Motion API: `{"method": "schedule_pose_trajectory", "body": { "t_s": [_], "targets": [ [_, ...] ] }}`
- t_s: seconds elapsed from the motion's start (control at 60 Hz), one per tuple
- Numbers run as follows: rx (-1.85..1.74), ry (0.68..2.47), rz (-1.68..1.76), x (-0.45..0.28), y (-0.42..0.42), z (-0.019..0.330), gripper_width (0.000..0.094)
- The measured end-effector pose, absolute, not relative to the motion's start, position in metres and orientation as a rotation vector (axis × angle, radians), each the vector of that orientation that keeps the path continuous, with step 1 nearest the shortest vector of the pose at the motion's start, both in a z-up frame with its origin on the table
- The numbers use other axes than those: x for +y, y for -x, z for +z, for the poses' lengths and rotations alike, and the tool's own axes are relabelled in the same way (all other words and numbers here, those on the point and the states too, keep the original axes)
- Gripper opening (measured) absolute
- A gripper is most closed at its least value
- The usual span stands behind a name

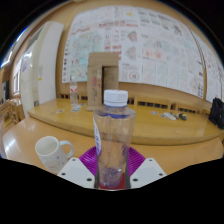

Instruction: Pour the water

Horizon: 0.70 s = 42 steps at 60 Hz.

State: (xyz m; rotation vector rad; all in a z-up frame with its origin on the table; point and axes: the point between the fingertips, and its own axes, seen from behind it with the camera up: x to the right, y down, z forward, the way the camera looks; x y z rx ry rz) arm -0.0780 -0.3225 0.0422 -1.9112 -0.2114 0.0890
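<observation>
Water bottle [113,135], clear plastic, white cap on, upright between gripper [112,172] fingers; both purple pads [92,158] pressed against its lower sides, firm grasp. White mug [52,152] just left of bottle on wooden table [170,135]. Beyond: brown cardboard box [102,78] upright, small clear cup [74,98] beside it. Far wall: large poster [135,45]

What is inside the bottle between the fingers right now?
The bottle is clear plastic, its white cap still on, and looks largely filled with water. The gripper closes on its lower part, so the pink pads hide the base there.
</observation>
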Motion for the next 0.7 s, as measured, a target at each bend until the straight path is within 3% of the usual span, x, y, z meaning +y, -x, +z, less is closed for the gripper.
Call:
{"method": "schedule_pose_trajectory", "body": {
  "t_s": [0.117, 0.3, 0.4, 0.45, 0.7],
  "targets": [
    [-0.217, 1.875, 0.070, -0.327, 0.080, 0.038, 0.0361],
    [-0.169, 1.926, 0.053, -0.331, 0.072, 0.037, 0.0538],
    [-0.141, 2.022, 0.064, -0.346, 0.074, 0.029, 0.0866],
    [-0.126, 2.029, 0.050, -0.359, 0.072, 0.036, 0.0834],
    [-0.094, 2.023, -0.058, -0.478, 0.076, 0.105, 0.0851]
  ]
}}
